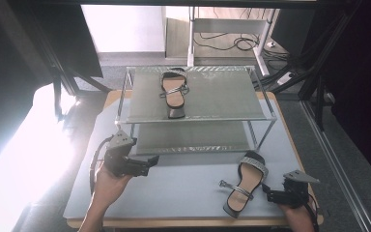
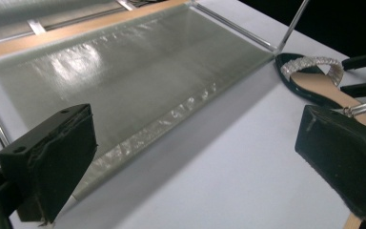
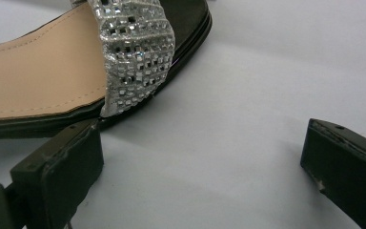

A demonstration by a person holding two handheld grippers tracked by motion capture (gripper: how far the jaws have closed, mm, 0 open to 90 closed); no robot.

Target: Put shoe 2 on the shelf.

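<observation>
In the high view the sandal [image 1: 244, 186] lies flat on the desk [image 1: 183, 188] before the rack [image 1: 193, 96], the right gripper [image 1: 266, 193] just beside it. The left gripper [image 2: 190, 157] view shows wide fingers [image 2: 52, 157], nothing between. In the right gripper [image 3: 200, 171] view the fingers [image 3: 62, 167] gape beside the glittery strap [image 3: 136, 52]; the sandal looks light and stiff-soled, best pinched at the sole edge, since the strap likely flexes.

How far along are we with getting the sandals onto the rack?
Done: one sandal lies on the rack's top shelf. In hand: the right gripper, open, sits beside the second sandal on the table. Left: grasping and shelving it. The left gripper is open, empty.
</observation>
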